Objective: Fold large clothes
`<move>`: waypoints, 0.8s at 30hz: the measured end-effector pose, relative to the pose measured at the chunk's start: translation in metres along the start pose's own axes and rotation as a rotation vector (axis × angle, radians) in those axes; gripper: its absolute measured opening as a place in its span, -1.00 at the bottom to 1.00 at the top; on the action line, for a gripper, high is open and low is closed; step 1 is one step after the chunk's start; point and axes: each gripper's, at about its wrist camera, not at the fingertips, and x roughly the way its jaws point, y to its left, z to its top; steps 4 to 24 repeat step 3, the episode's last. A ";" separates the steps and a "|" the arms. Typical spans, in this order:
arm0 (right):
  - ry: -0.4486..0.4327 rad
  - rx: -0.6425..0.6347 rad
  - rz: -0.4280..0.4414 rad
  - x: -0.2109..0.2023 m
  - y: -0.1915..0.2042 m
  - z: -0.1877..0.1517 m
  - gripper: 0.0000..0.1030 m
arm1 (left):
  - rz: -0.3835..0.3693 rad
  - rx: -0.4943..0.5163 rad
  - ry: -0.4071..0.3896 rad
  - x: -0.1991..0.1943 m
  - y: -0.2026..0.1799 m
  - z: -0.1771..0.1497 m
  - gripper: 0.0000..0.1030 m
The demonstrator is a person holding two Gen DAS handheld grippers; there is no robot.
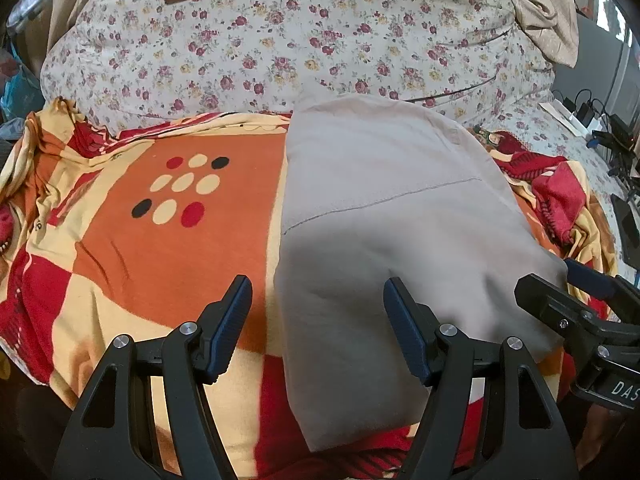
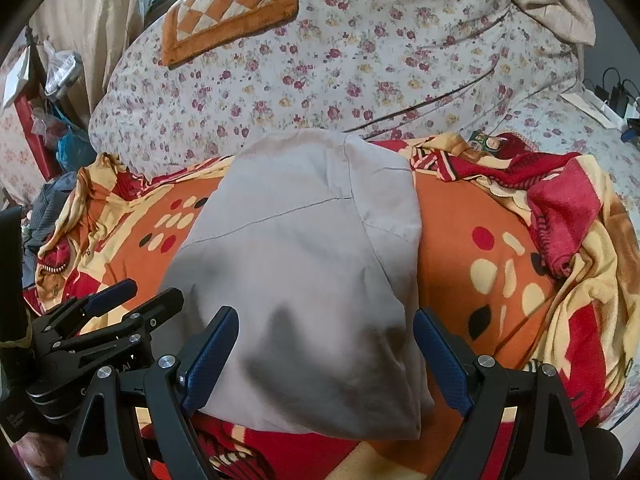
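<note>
Left wrist view: left gripper [image 1: 318,304] released, jaws wide, nothing between the pads. Grey garment [image 1: 384,216] lies flat on the patterned blanket [image 1: 160,240], already folded into a long strip running 6 to 12 o'clock. Its left long edge runs up between the two fingers, so the right finger hangs over the cloth and the left one over blanket. Right gripper [image 1: 576,292] shows at 3 o'clock by the garment's right edge, also not gripping.

Right wrist view: right gripper [image 2: 326,336] released, jaws wide, near end of the garment [image 2: 296,264] directly under them, right edge just inside the right finger. Long axis runs 6 to 12, tilting slightly toward 1. Left gripper [image 2: 132,300] at 9 o'clock, open. Floral quilt [image 2: 320,60] beyond at 12.

Judgement: both grippers sit at the near short end, about equally close; next likely pinch that end and fold toward 12.
</note>
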 end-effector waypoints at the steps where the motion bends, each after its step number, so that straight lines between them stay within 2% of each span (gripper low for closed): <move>1: 0.001 -0.001 0.001 0.001 -0.001 0.001 0.69 | -0.003 -0.001 0.002 0.001 0.002 0.000 0.33; 24: 0.002 -0.001 0.001 0.001 -0.001 0.001 0.69 | -0.012 -0.002 0.010 0.004 0.004 0.003 0.33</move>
